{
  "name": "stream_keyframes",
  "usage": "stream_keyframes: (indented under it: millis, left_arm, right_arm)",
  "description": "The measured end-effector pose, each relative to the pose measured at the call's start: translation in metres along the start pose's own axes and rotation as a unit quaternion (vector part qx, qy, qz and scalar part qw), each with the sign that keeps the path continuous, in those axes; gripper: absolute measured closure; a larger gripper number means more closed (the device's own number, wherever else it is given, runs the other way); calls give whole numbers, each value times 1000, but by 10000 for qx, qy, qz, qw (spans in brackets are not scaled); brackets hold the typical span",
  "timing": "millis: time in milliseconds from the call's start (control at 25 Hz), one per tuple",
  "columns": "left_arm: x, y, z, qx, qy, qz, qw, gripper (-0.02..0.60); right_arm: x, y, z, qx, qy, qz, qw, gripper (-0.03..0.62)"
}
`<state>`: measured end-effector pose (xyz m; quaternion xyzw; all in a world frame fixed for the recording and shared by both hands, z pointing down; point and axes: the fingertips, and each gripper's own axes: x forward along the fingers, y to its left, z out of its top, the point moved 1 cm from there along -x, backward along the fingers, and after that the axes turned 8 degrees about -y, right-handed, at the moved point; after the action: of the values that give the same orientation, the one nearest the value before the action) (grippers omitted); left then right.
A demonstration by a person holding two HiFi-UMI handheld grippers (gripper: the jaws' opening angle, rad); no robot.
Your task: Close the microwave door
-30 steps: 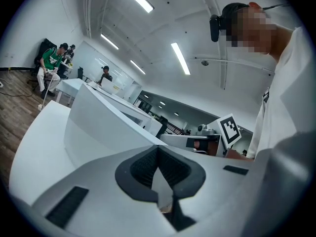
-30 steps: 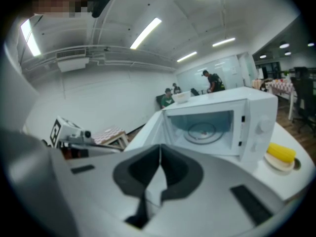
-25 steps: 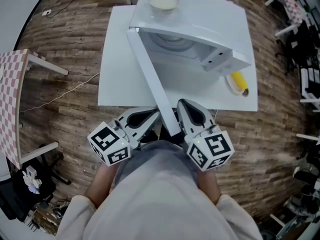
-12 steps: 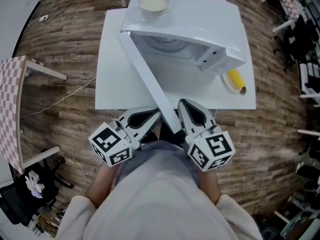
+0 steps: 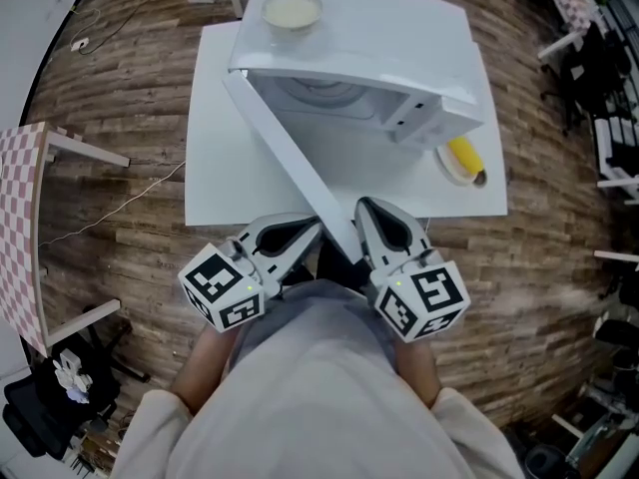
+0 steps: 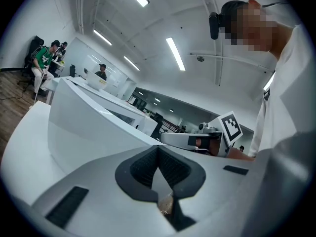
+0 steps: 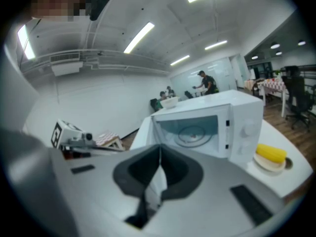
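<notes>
The left hand-held gripper [image 5: 300, 234], jaws together on nothing, sits just left of the free edge of the microwave door [image 5: 290, 163]. That is the door's outer side, probably so it can push the door. The door stands wide open and reaches out between both grippers. The right hand-held gripper [image 5: 367, 214], jaws likewise together and empty, waits just right of that edge. Ahead of both, the microwave [image 5: 379, 48] on the table [image 5: 215, 158] holds only its turntable [image 7: 195, 132], and a bowl [image 5: 292, 10] of pale contents rests on top. Ahead-right, a plate [image 5: 449, 171] carries a yellow item [image 5: 464, 154].
</notes>
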<state>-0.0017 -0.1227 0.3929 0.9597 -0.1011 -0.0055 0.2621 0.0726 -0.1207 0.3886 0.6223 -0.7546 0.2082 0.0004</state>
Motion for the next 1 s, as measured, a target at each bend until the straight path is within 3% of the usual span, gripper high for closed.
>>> stream_keyframes:
  millis: [1000]
  left_arm:
    - [33,2,4,-25,206,-440,9988,568]
  right_arm:
    - [-6,-30,15,36,-158,-459,9988,571]
